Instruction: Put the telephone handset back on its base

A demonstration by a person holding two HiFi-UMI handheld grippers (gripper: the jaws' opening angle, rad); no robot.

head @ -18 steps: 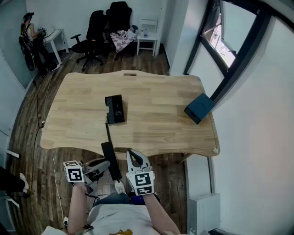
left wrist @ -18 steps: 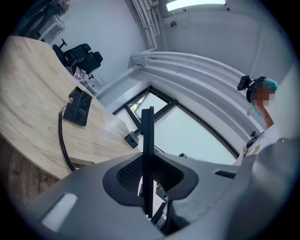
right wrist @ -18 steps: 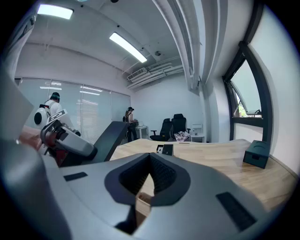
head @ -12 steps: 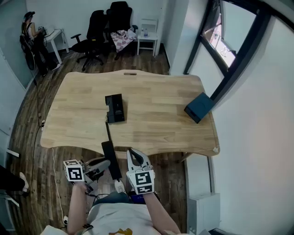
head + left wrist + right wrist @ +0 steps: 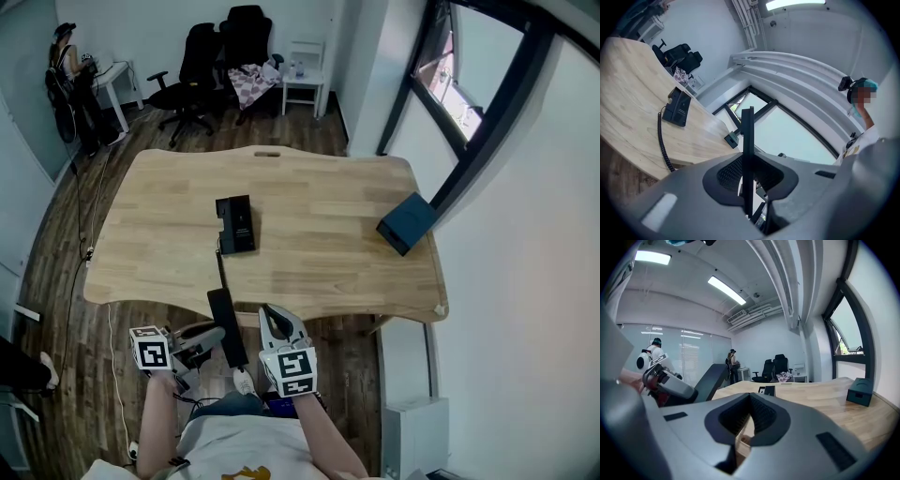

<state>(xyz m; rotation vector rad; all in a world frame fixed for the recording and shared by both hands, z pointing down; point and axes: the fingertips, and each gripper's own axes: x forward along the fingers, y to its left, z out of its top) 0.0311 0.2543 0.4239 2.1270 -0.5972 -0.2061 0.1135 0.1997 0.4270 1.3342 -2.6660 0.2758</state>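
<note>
handset [image 5: 228, 328] is being kept pinched, unmoved, by fingers of the left gripper [image 5: 217, 337] just off the near edge of the surface [image 5: 328, 253]; right gripper [image 5: 268, 313] fingers are being pressed together, empty. carrying to the distant base [image 5: 234, 223] is being awaited.

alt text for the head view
Seen from above, the left tongs grip a black telephone handset off the near edge of a wooden table; its cord runs to the base on the tabletop. The right tongs hold nothing.

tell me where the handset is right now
Head view, lower centre: the handset is clamped in the left hand-held gripper, just off the table's near edge.
</note>
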